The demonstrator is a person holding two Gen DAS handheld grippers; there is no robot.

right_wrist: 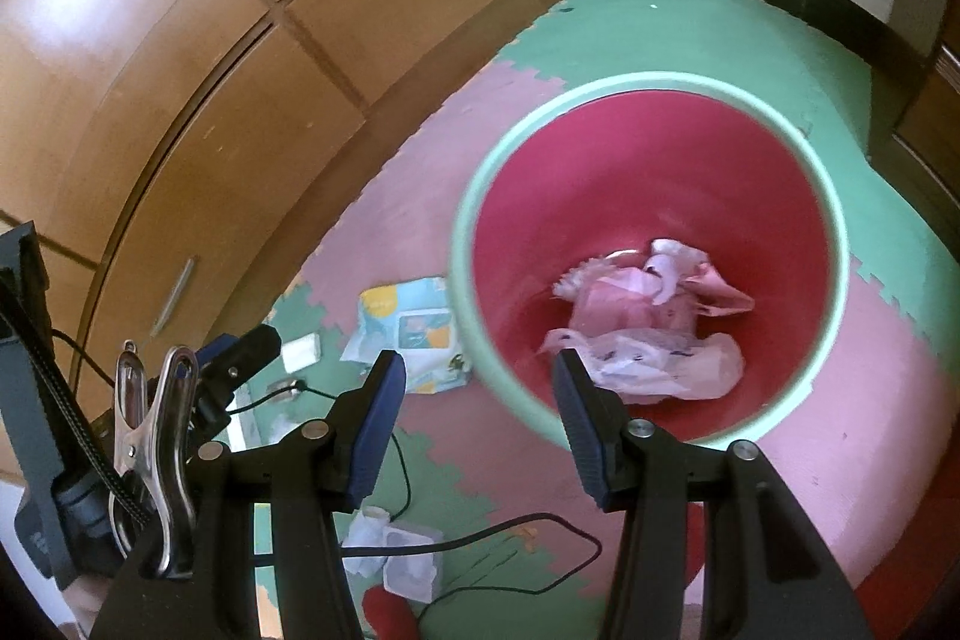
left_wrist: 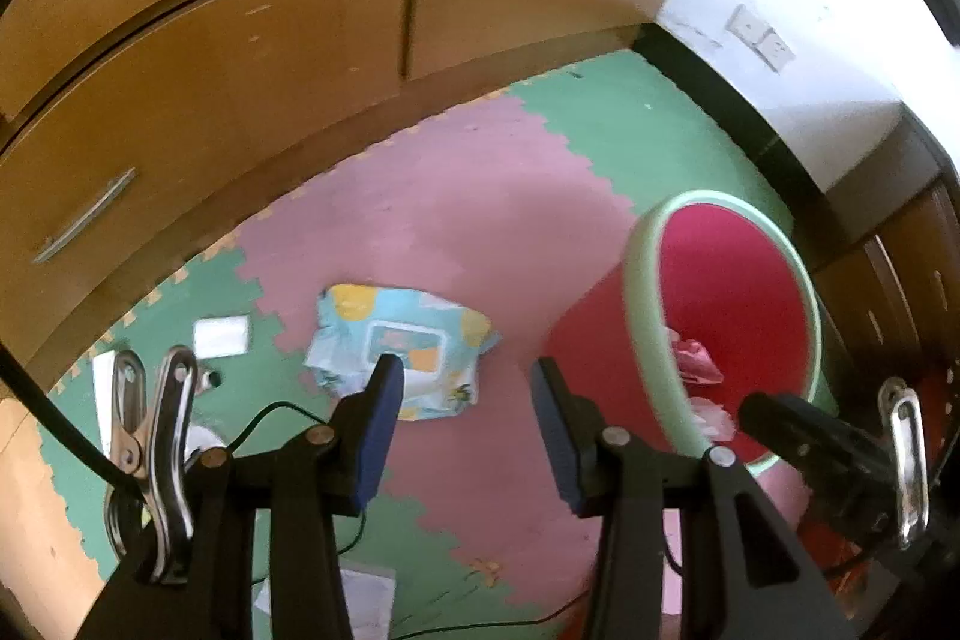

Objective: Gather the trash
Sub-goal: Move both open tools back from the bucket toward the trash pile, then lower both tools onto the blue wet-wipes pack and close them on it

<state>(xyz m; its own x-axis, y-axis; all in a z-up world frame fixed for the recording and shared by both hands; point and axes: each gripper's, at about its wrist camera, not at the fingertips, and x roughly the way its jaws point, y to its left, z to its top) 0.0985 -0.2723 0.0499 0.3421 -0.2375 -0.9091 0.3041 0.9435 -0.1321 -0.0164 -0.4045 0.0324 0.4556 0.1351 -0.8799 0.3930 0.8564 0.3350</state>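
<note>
Both tools gape, holding nothing: left tool [left_wrist: 465, 400] above open mat [left_wrist: 480, 220] beside the wipes pack [left_wrist: 402, 349]; right tool [right_wrist: 474, 394] over the bin [right_wrist: 831, 232] rim, crumpled trash [right_wrist: 648, 334] inside.

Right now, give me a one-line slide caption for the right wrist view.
Open, empty right tool above the red bin holding crumpled bags; wet-wipe pack on the foam mat.
</note>
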